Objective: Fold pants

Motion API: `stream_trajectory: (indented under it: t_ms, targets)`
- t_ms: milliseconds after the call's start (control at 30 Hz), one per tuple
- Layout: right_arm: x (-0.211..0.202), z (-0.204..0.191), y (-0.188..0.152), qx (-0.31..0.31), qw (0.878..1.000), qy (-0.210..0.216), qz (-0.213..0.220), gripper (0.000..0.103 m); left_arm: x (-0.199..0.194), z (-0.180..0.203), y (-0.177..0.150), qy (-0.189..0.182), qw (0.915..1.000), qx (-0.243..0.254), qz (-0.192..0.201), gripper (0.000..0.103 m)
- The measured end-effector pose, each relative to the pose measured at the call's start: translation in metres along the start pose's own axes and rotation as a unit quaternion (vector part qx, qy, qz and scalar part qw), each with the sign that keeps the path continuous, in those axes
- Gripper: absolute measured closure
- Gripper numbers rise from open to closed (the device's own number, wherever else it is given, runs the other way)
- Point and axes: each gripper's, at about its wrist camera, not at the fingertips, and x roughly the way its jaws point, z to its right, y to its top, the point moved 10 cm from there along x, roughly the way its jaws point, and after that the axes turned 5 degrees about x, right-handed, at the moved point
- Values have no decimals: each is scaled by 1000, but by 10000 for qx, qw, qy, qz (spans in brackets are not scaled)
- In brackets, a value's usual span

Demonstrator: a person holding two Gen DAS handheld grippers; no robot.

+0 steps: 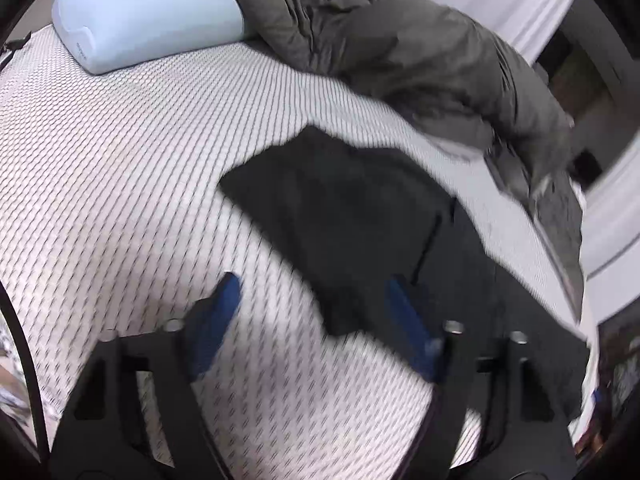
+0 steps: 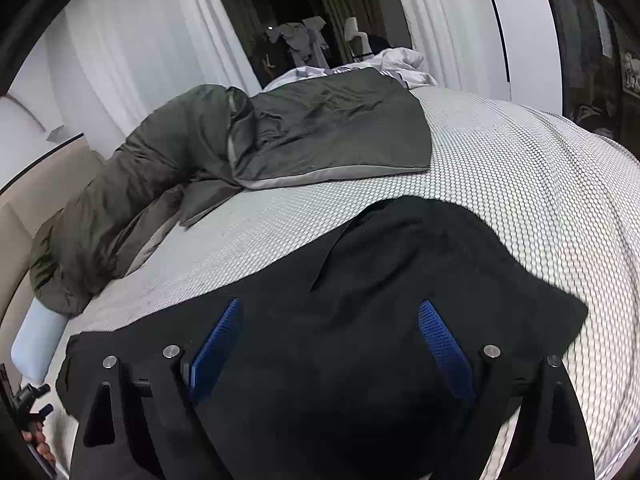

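Black pants (image 1: pixel 352 216) lie spread flat on the bed, partly folded over themselves; in the right wrist view the pants (image 2: pixel 400 280) fill the lower middle. My left gripper (image 1: pixel 312 292) is open above the bed, its right finger over the pants' near edge, its left finger over bare mattress. My right gripper (image 2: pixel 330 312) is open and empty, hovering over the pants. The left gripper also shows at the lower left edge of the right wrist view (image 2: pixel 34 404), held by a hand.
The mattress (image 1: pixel 120 184) has a white cover with a dotted pattern. A grey duvet (image 1: pixel 400 52) is bunched along the far side, and shows as well in the right wrist view (image 2: pixel 248 140). A pale blue pillow (image 1: pixel 148 12) lies at the head. White curtains (image 2: pixel 132 48) hang behind.
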Motion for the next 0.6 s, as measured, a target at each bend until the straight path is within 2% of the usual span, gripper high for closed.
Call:
stream_trajectory:
  t_ms: [67, 167, 233, 333, 467, 500, 600]
  targets:
    - [-7, -5, -8, -130, 9999, 52, 25, 12, -3, 3, -21, 70, 9987, 478, -131, 66]
    - [-16, -10, -18, -381, 9993, -19, 13, 12, 3, 12, -43, -22, 9957, 849, -358, 68]
    - [-16, -13, -20, -433, 9991, 15, 12, 12, 18, 16, -48, 138, 9935, 1005, -523, 68]
    - [-12, -13, -23, -389, 9992, 66, -37, 12, 38, 22, -39, 108, 9935, 904, -687, 67]
    - [-3, -16, -29, -531, 9985, 0, -158, 12, 51, 27, -21, -393, 9958, 520, -637, 69]
    - [-1, -16, -30, -570, 9982, -37, -167, 12, 53, 27, -18, -472, 9957, 510, -613, 84]
    - [1, -17, -33, -680, 9975, -104, -191, 12, 57, 26, -10, -502, 9965, 427, -511, 99]
